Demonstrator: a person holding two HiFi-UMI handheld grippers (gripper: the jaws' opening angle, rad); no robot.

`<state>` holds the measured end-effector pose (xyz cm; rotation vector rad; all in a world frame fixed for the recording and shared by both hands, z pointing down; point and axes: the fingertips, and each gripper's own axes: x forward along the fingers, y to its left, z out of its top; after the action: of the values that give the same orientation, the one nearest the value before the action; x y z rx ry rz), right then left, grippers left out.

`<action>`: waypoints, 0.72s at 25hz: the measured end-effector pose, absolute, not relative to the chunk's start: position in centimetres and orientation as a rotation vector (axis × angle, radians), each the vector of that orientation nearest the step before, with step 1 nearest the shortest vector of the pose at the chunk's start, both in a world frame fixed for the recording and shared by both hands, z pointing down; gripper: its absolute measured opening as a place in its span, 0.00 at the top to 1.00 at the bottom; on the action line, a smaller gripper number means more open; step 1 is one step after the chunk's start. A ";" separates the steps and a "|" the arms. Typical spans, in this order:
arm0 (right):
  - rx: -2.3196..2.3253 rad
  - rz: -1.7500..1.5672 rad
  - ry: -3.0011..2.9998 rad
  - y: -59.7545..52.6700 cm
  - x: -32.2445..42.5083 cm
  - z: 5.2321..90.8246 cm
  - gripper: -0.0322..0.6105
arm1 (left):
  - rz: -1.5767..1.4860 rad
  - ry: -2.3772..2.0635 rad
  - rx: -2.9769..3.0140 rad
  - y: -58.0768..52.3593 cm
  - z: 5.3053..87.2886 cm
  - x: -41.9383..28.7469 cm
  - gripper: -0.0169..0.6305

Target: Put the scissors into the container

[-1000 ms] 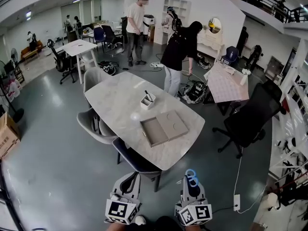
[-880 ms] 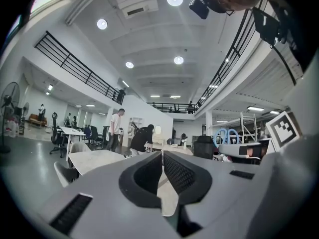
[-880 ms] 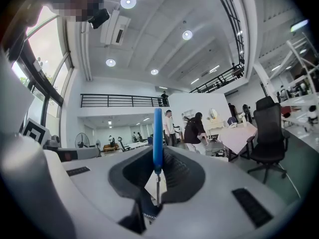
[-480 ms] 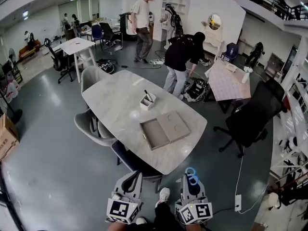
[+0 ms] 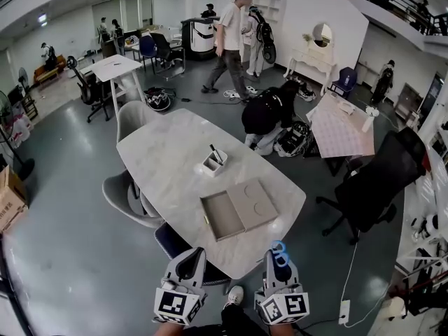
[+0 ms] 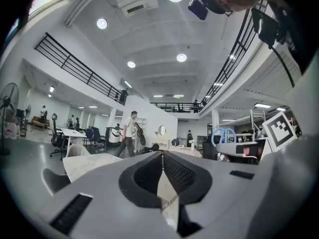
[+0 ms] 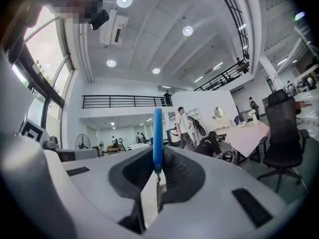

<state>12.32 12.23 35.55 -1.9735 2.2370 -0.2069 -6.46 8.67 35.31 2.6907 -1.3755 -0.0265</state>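
Blue-handled scissors (image 5: 280,255) stand upright in my right gripper (image 5: 278,253), which is shut on their blades; in the right gripper view the blue handle (image 7: 157,133) rises out of the shut jaws of the right gripper (image 7: 158,159). My left gripper (image 5: 196,253) is beside it, shut and empty, and the left gripper view shows the left gripper (image 6: 162,155) with its pads together. Both hang just short of the near end of a marble table (image 5: 161,152). A small white container (image 5: 214,163) with a dark stick in it stands mid-table. The scissors' handles (image 6: 223,135) also show in the left gripper view.
A flat tan open box (image 5: 239,208) lies on the table between me and the container. Grey chairs (image 5: 124,191) line the table's left side and a dark chair (image 5: 175,243) sits at its near end. A black office chair (image 5: 378,180) stands right. A person (image 5: 269,110) crouches beyond the table.
Both grippers have moved forward level, so the table's near end is now closer to them. Beyond the table the person in black has bent down and the person in white has walked right.
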 end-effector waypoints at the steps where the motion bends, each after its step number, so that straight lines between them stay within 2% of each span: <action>1: -1.969 -0.209 2.238 11.3 12.8 35.4 0.90 | -0.025 -1.382 2.686 7.7 35.2 -6.0 0.94; 18: -1.868 -0.269 2.362 -3.0 21.6 36.7 0.90 | -0.022 -1.530 2.580 -5.3 36.0 1.8 0.94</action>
<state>21.59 -2.97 36.68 -1.8676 2.3625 -0.2694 1.83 -5.27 35.98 2.5801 -1.5297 -0.0218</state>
